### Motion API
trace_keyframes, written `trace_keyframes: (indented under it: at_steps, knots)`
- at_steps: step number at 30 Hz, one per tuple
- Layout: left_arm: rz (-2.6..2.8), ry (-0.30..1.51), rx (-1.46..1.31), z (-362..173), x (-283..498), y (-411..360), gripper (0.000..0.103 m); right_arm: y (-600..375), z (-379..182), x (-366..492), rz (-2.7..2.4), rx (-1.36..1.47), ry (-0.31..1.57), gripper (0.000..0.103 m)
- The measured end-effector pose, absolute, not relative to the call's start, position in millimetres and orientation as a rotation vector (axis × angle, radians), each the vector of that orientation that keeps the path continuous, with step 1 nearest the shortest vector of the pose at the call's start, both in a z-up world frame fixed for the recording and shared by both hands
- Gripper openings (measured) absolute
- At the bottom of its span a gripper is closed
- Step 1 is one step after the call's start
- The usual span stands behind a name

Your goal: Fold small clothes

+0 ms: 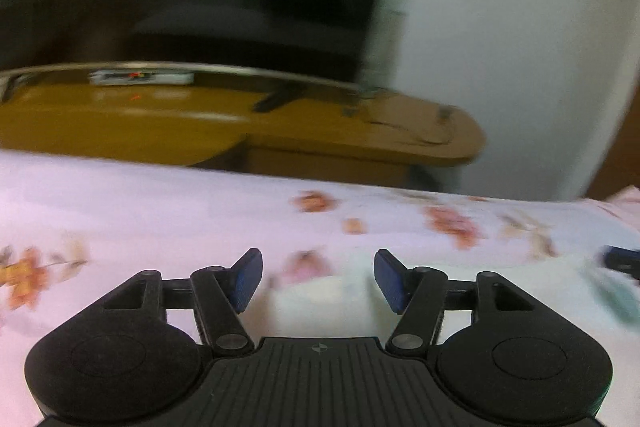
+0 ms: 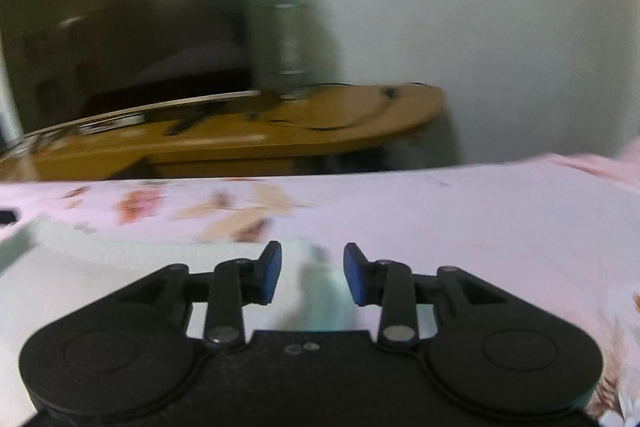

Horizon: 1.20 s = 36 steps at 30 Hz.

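Two grippers hover with jaws parted over a flower-printed pink bedsheet (image 1: pixel 160 211), nothing pinched.

Beyond the bed stand a dark flat television (image 2: pixel 120 39) and a rounded yellow wooden table (image 2: pixel 280 135), both blurred. Spread flat for folding, a pale white-and-mint small garment (image 2: pixel 120 267) lies on the sheet; it is probably a child's top, though blur hides its shape. It runs under and ahead of the right gripper (image 2: pixel 312 275), whose blue pads stand narrowly apart, clear of it. The left gripper (image 1: pixel 318 281) is wider, a whitish patch of cloth lying loose between its fingers.
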<state>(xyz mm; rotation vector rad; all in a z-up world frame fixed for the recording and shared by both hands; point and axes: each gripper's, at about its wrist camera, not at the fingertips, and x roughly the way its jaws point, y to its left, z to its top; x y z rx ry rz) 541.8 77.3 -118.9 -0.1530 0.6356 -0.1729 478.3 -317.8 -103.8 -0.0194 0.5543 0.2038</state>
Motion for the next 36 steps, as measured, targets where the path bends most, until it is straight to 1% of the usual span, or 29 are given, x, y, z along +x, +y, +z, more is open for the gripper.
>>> trace_keyframes:
  at_steps: [3,7,9,10,11,13,16,17,19,22,24,25,27,28,30,32,36]
  knots:
    - [-0.287,0.662,-0.136,-116.9,538.2,28.6,0.061,-279.4,-105.0,480.3,0.317,-0.048,0.582,0.032]
    - [-0.306,0.733,-0.116,-134.5,540.0,-18.5,0.061,-229.9,-122.2,489.2,0.363,-0.076,0.651,0.035]
    - [-0.271,0.759,-0.068,-148.7,538.4,-20.0,0.061,-219.3,-128.1,485.0,0.363,-0.116,0.660,0.040]
    - [-0.267,0.743,-0.032,-154.1,534.0,-15.5,0.061,-218.5,-131.0,485.0,0.349,-0.150,0.655,0.044]
    - [-0.262,0.718,0.004,-155.4,528.2,-7.0,0.061,-222.3,-132.3,482.3,0.339,-0.170,0.650,0.051]
    - [-0.239,0.711,0.017,-155.3,518.6,13.8,0.061,-243.1,-134.2,477.3,0.286,-0.189,0.640,0.054]
    - [-0.202,0.718,0.042,-149.0,512.5,36.8,0.061,-297.6,-135.5,475.4,0.107,-0.148,0.645,0.054]
    - [-0.195,0.722,0.053,-146.4,511.8,40.5,0.061,-315.0,-135.8,473.1,0.077,-0.119,0.660,0.056]
    - [-0.127,0.719,0.087,-140.7,513.3,39.4,0.061,-336.5,-133.9,467.5,0.072,-0.052,0.676,0.055]
    - [-0.105,0.702,0.038,-128.4,503.2,31.4,0.061,-330.6,-121.3,449.4,0.054,-0.040,0.618,0.052]
    - [-0.165,0.657,0.040,-121.7,485.1,9.8,0.061,-313.9,-115.0,434.2,0.154,0.003,0.609,0.048]
    - [-0.191,0.644,0.051,-120.0,474.4,-3.1,0.061,-298.0,-114.1,426.9,0.216,-0.009,0.607,0.043]
    - [-0.237,0.645,0.048,-121.7,457.4,-23.5,0.061,-265.5,-117.8,413.4,0.319,-0.049,0.621,0.038]
    - [-0.245,0.651,0.046,-124.8,452.2,-32.0,0.061,-250.2,-121.2,406.7,0.364,-0.064,0.633,0.032]
    - [-0.235,0.690,0.050,-135.9,447.0,-43.1,0.061,-227.9,-127.6,398.1,0.404,-0.099,0.655,0.031]
    - [-0.205,0.703,0.072,-146.9,442.0,-42.2,0.061,-215.2,-136.7,395.4,0.373,-0.148,0.667,0.035]
    - [-0.170,0.676,0.102,-150.8,424.6,-12.8,0.061,-239.8,-136.7,394.3,0.286,-0.110,0.673,0.033]
